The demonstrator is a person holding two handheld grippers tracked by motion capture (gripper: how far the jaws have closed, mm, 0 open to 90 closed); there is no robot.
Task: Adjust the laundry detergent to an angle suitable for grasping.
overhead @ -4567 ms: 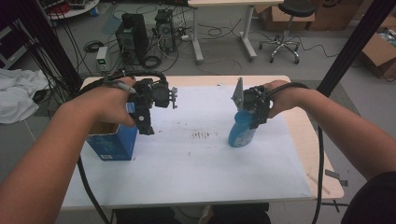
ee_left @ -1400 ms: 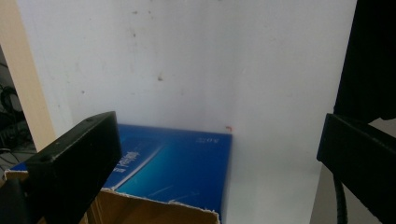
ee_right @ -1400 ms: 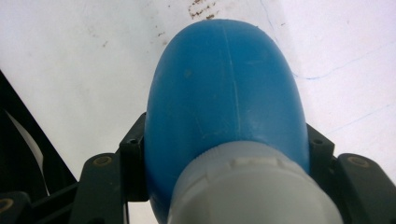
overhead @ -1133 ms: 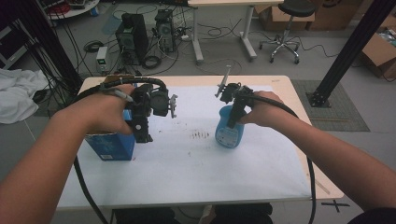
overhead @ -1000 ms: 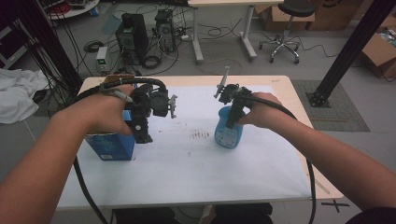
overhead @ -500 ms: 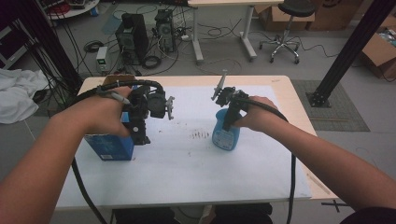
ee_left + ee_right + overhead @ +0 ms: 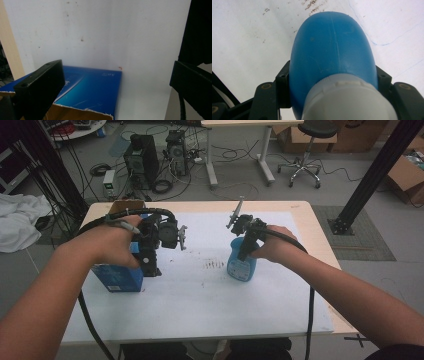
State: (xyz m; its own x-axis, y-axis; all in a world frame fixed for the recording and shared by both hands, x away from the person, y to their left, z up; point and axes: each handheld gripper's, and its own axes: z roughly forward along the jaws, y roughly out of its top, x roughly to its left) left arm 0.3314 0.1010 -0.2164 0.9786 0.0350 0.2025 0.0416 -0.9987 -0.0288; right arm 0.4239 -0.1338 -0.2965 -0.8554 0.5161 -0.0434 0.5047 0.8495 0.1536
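While both hands rest over the white-covered table (image 7: 200, 310) | right gripper (image 7: 246, 251) clamps the neck of an upright blue bottle (image 7: 241, 265), white cap on, contents unseen | left gripper (image 7: 150, 265) spread wide, grasping nothing, above an open blue carton (image 7: 117, 277), interior hidden.

Lab or workshop: computer towers (image 7: 141, 159) on floor, tangled cables (image 7: 235, 187), cardboard boxes (image 7: 409, 174), rolling stool (image 7: 306, 150).
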